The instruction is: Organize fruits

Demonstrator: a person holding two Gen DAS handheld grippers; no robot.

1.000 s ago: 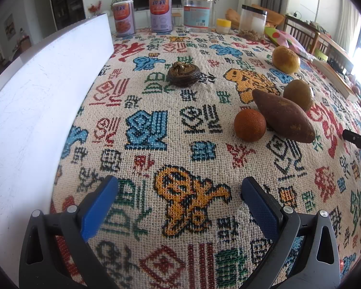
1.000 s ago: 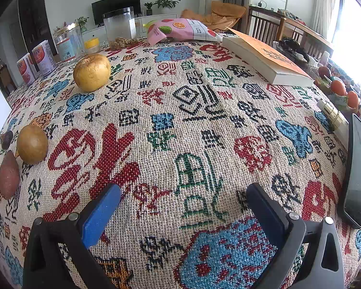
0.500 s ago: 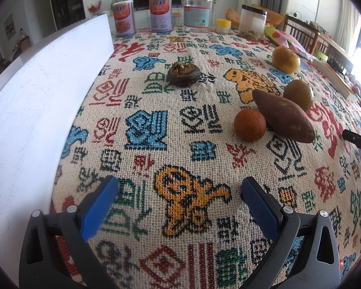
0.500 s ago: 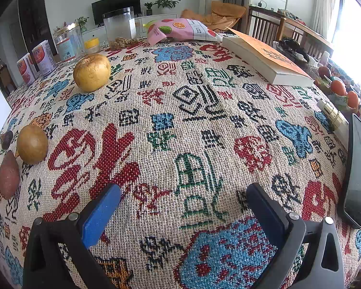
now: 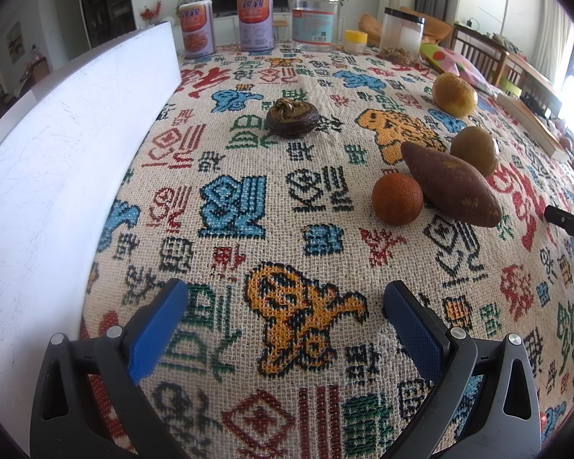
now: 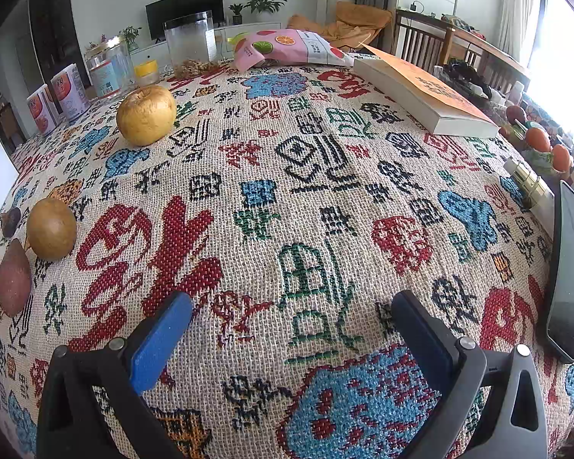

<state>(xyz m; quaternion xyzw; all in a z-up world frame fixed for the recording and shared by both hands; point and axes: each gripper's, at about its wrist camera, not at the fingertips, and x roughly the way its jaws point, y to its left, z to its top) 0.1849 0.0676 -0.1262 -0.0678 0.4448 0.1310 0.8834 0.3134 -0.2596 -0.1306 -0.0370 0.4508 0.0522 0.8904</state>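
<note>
Two hand-held grippers hover low over a table covered in a woven cloth (image 5: 248, 199) patterned with red, blue, green and orange characters, both with their blue-padded jaws spread wide and holding nothing. Ahead and to the right of the left gripper (image 5: 285, 298) lies a cluster of produce: a small orange citrus fruit (image 5: 397, 199) touching a reddish-brown sweet potato (image 5: 451, 183), with a round brownish-green fruit (image 5: 474, 150) just behind the potato. Farther ahead sits a dark, wrinkled brown fruit (image 5: 292, 118) on its own, and beyond the cluster to the right a yellow, apple-like fruit (image 5: 454, 94). A white tray (image 5: 57, 160) runs along that gripper's left side. From the right gripper (image 6: 292, 310), the same yellow fruit (image 6: 146, 114) stands far ahead on the left, the round fruit (image 6: 51, 228) and sweet potato (image 6: 14, 277) at the left edge. A dark phone (image 6: 568, 283) lies close on its right, a book (image 6: 421, 95) farther ahead on the right, and cans (image 5: 254, 22) and jars (image 5: 315, 15) line the table's far end.
</note>
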